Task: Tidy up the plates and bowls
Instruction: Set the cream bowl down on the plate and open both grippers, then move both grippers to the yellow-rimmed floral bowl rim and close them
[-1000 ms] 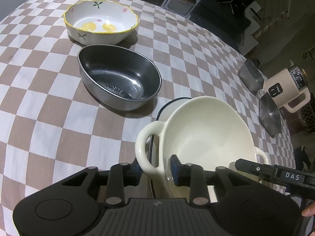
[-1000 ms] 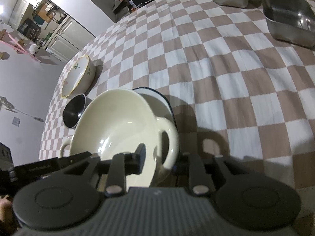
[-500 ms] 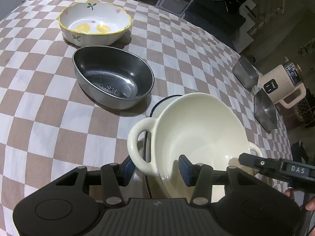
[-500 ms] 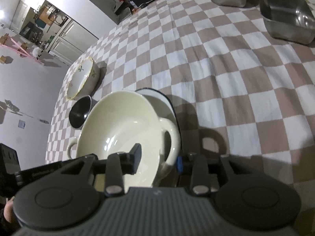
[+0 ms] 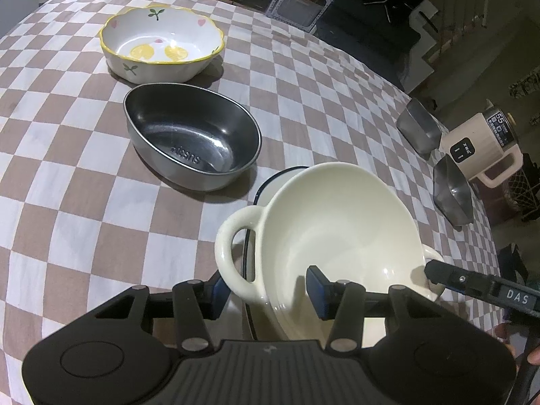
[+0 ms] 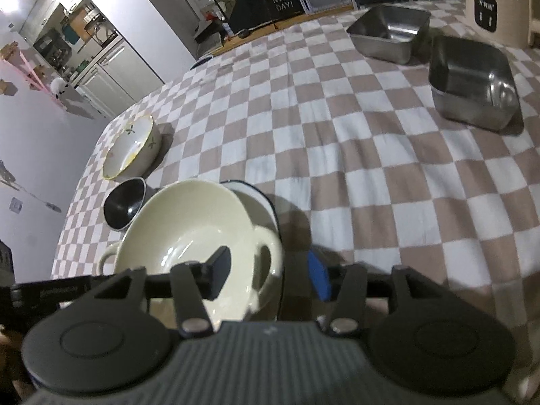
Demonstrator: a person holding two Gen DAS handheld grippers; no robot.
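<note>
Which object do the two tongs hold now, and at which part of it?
Both tongs straddle the cream two-handled bowl: left tongs at its left handle and rim, right tongs at the opposite handle. Whether they clamp it cannot be told.
</note>
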